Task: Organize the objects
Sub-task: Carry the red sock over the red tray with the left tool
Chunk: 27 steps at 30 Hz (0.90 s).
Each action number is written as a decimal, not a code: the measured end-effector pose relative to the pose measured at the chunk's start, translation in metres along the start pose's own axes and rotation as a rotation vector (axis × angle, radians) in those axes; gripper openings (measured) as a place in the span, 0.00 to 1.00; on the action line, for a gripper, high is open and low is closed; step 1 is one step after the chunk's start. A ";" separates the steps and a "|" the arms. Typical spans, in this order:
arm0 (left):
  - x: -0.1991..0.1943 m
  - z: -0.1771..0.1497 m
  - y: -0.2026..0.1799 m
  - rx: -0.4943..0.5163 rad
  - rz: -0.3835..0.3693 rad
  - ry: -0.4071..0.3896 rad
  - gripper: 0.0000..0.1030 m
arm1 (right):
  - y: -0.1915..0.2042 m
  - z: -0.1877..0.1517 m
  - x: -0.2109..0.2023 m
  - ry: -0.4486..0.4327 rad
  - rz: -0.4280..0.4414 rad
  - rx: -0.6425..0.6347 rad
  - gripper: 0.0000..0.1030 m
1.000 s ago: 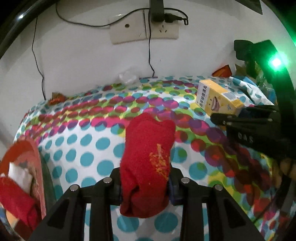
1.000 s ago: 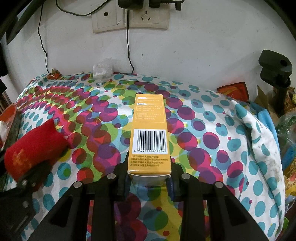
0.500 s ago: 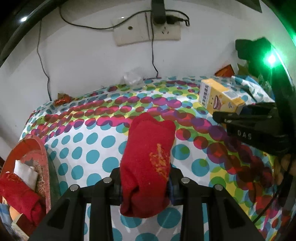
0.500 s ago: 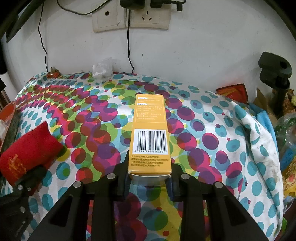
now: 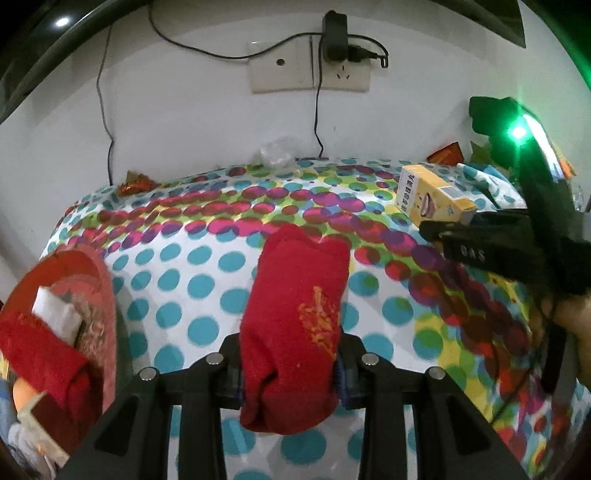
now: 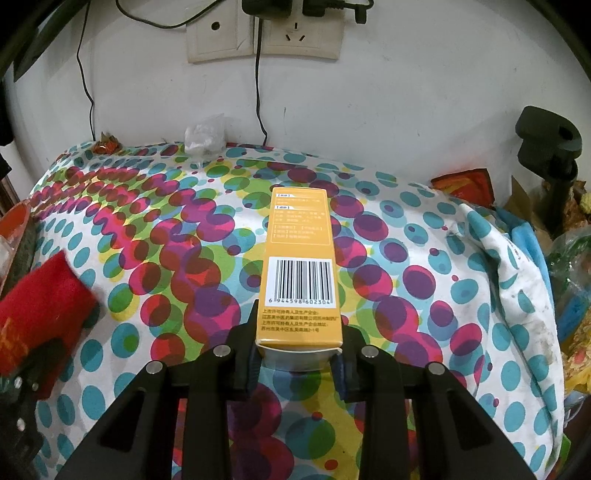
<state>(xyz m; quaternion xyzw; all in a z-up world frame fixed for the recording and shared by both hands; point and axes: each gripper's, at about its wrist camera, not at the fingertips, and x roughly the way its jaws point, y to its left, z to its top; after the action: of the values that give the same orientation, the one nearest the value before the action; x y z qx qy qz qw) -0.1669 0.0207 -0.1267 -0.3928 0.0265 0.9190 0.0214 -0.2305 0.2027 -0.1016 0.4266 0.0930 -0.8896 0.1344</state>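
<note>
1. Left gripper is clamping a rolled red sock between its two fingers; the jaws are closed only as far as the sock's width. The sock carries a gold embroidered mark and is sticking out forward past the fingertips, above the polka-dot tablecloth.

2. Right gripper is gripping a long orange medicine box by its near end, jaws pressed against both side faces. The box is pointing straight ahead toward the wall, barcode face up, with Chinese print below the barcode.

3. In the left wrist view the right gripper is showing at the right edge, black, with the box projecting from it over the far right part of the table. A green light is glowing on the rig above it.

4. In the right wrist view the red sock is appearing at the left edge, held in the left gripper, whose tips are hidden by the sock.

5. A red basket is sitting at the table's left edge, holding another red cloth and a white piece.

6. At the back by the wall: a crumpled clear plastic bag, a small red-orange wrapper at the left corner, a red packet at the right.

7. A double wall socket is sitting above the table, with plugs in it and black cables hanging down.

8. A black clamp-like stand is rising at the far right, above a cluttered pile.
</note>
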 end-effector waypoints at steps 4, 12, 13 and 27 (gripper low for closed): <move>-0.019 -0.010 0.010 0.010 -0.012 0.016 0.33 | 0.000 0.000 0.000 0.000 -0.003 -0.003 0.28; -0.070 -0.017 0.036 0.042 -0.003 0.008 0.33 | -0.001 0.000 0.000 0.000 -0.002 -0.002 0.28; -0.077 -0.017 0.041 0.038 0.005 0.000 0.33 | -0.001 0.000 0.000 0.000 -0.001 0.000 0.28; -0.118 -0.002 0.156 -0.095 0.177 -0.027 0.33 | 0.001 0.000 0.000 -0.001 -0.013 -0.010 0.28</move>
<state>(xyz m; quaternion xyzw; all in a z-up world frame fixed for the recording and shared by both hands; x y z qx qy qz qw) -0.0933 -0.1373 -0.0378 -0.3771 0.0171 0.9227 -0.0782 -0.2304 0.2018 -0.1015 0.4248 0.1000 -0.8902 0.1307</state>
